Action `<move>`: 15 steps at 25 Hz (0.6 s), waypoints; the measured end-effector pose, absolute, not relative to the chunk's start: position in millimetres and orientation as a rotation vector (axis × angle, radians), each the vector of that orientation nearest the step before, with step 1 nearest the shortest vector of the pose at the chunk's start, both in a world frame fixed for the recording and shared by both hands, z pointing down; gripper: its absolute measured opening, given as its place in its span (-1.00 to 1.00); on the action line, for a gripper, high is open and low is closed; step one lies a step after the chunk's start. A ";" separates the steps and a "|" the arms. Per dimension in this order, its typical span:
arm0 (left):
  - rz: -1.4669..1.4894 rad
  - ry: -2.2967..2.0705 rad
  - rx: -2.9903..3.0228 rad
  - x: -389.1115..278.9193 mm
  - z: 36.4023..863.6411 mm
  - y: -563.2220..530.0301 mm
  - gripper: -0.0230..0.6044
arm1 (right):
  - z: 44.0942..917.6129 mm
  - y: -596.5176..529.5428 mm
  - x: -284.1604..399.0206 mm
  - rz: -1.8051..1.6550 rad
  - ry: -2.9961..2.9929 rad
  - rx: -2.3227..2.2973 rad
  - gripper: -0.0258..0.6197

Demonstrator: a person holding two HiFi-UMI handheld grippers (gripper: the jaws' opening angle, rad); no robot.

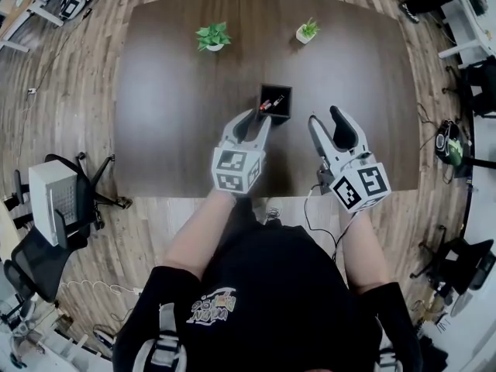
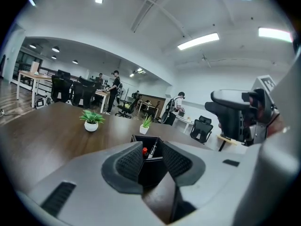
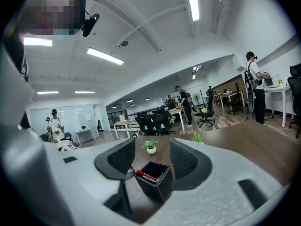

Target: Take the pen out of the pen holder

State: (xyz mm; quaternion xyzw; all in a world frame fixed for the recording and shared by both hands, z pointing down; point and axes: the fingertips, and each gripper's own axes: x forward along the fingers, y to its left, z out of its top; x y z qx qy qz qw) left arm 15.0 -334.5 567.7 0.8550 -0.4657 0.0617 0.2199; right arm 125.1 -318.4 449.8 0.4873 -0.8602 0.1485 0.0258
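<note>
Left gripper is closing its fingers about the near corner of the pen holder, probably steadying it. Right gripper is hovering just beside, fingers apart and empty, likely for the pen lying inside.

Black short-sleeved shirt, grey left gripper and right gripper, dark ribbed jaws, black-and-white marker cubes, black cable

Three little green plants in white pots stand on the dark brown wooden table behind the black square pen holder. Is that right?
No, only two little green plants in white pots stand there, not three. The head view shows both on the dark brown wooden table behind the black square pen holder.
</note>
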 end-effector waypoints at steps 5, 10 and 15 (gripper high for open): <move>0.164 -1.285 2.341 15.3 578.0 -341.0 -0.56 | 455.5 -324.6 123.0 0.468 -2.639 1.492 -0.21; 0.169 -1.286 2.333 15.3 582.9 -344.0 -0.61 | 461.7 -328.3 122.7 0.480 -2.627 1.480 -0.21; 0.183 -1.304 2.339 16.4 586.7 -345.1 -0.64 | 467.5 -331.8 123.0 0.499 -2.621 1.471 -0.21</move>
